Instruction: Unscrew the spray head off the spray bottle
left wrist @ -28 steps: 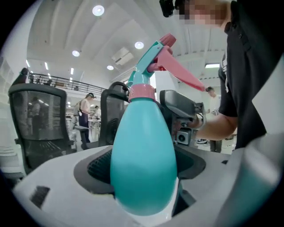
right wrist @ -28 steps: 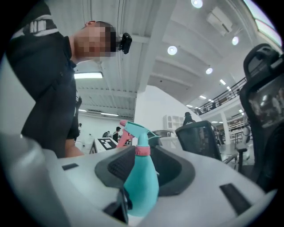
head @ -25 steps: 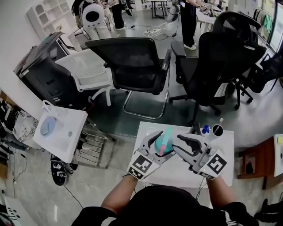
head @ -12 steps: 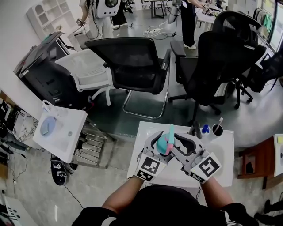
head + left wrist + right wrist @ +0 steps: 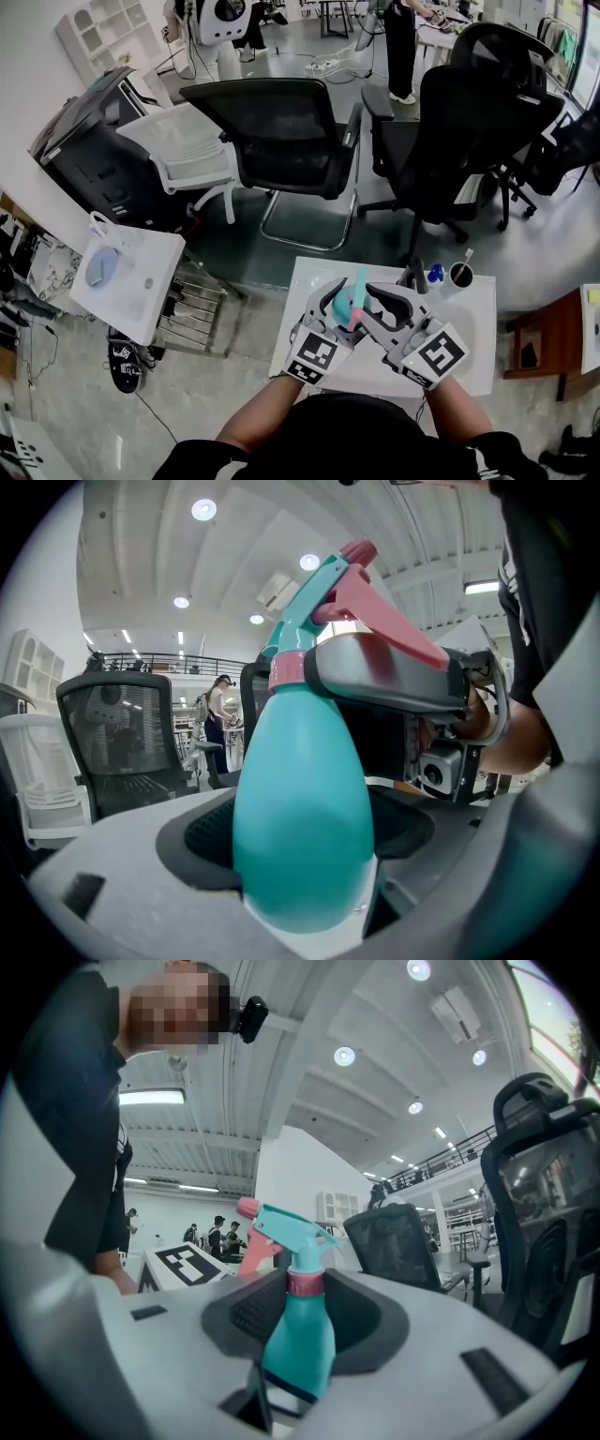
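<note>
Where the spray bottle sits: between both grippers, over the white surface
Left gripper: jaws clamped on the bottle's teal body
Right gripper: jaws closed on the pink collar under the spray head
Spray head: on the bottle, pink trigger just above the right gripper's jaw

Teal spray bottle with teal-and-pink spray head attached.

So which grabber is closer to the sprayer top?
Right. The right gripper clasps the spray head at its pink collar; the left gripper clamps the spray bottle lower down.
</note>
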A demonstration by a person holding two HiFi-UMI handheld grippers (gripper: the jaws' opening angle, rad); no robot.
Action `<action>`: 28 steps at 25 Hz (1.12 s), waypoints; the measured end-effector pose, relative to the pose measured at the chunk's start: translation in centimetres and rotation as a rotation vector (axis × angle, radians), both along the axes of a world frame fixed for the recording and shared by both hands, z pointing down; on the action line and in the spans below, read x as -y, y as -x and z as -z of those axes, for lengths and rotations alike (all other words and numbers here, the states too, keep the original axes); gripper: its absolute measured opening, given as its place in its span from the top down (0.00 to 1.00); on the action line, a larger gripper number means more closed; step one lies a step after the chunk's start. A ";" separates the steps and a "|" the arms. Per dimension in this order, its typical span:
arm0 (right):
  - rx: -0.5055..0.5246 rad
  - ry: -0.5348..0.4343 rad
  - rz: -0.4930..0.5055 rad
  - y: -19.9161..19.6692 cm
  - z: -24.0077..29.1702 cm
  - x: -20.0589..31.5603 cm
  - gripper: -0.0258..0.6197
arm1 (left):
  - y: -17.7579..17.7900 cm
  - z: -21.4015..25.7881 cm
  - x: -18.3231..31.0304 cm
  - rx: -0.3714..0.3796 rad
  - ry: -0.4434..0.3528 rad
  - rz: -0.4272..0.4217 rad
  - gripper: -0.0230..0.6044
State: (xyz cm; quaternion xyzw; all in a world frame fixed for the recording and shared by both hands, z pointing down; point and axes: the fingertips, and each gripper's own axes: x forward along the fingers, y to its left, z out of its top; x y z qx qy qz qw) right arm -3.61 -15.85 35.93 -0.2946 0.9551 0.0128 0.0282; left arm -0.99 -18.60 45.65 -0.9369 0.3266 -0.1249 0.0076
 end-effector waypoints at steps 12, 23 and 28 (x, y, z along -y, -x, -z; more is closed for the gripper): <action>-0.018 0.012 0.373 0.2 1.5 -3.8 0.76 | -1.3 1.9 -4.4 -0.024 -0.036 -0.343 0.32; -0.050 0.031 0.801 0.2 1.9 -9.0 0.76 | -1.8 2.4 -11.0 0.005 -0.066 -0.732 0.32; -0.002 0.072 0.892 0.5 2.1 -9.9 0.76 | -1.8 2.3 -12.5 -0.007 -0.041 -0.810 0.32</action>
